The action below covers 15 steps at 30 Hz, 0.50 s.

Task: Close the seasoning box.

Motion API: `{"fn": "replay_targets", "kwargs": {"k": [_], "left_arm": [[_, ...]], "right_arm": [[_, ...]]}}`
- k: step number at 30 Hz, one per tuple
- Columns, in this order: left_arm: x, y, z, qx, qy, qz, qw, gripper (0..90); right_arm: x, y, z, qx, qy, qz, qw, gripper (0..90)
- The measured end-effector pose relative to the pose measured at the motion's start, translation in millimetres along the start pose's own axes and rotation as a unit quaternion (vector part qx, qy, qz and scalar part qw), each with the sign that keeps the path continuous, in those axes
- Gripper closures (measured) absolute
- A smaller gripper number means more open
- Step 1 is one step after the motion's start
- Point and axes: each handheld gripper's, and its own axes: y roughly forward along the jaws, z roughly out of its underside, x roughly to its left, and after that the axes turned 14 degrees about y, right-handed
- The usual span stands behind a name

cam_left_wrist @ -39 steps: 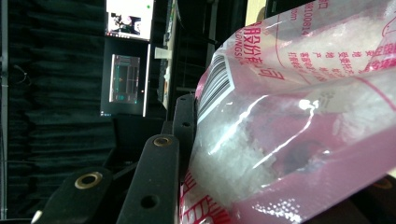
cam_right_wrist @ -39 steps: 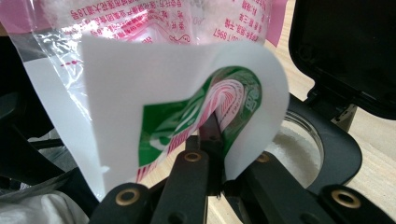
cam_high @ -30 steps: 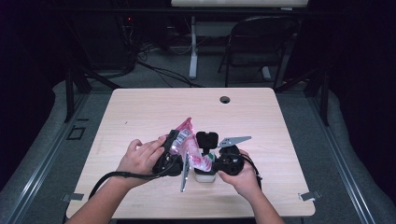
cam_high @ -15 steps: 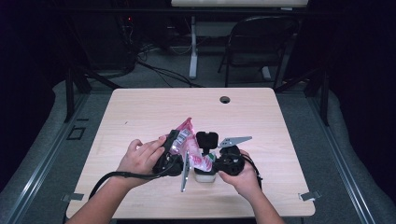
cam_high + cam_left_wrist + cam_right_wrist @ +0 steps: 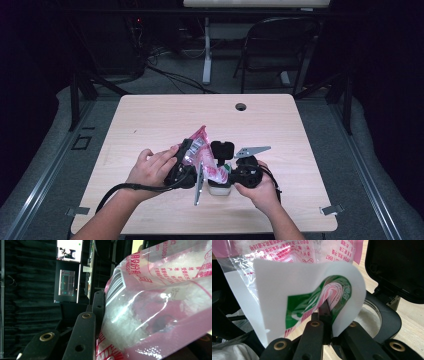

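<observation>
Nothing much is moving since a second ago: both hands are staying in the same spot over the near middle of the worktop (image 5: 150, 120). The left gripper (image 5: 186, 165) is holding a pink and clear bag (image 5: 200, 152) of white grains, tipped over a small white jar (image 5: 219, 187). Its fingers (image 5: 82, 340) are squeezing shut on the side of the bag, by the barcode. The right gripper (image 5: 239, 172) is pinching the bag's bent lower flap (image 5: 312, 297). Its fingers (image 5: 317, 340) are closed almost all the way on that thin sheet.

The bag looks soft, floppy and slippery, and the grains inside are making it a bit heavy. I think holding it at the edges is best, because the plastic could slide or tear.

The jar's black flip lid (image 5: 222, 149) is standing open just behind the bag, and its black rim (image 5: 387, 320) is sitting right under the flap, so it could bump. A round hole (image 5: 241, 106) is sitting far off at the back of the worktop.
</observation>
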Motion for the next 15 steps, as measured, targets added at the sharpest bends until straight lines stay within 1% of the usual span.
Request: {"fn": "replay_targets", "kwargs": {"k": [15], "left_arm": [[1.1, -1.4, 0.3, 0.000, 0.002, -0.004, 1.0000, 73.9]], "right_arm": [[0.4, 0.1, -0.3, -0.001, 0.000, -0.003, 1.0000, 89.8]]}}
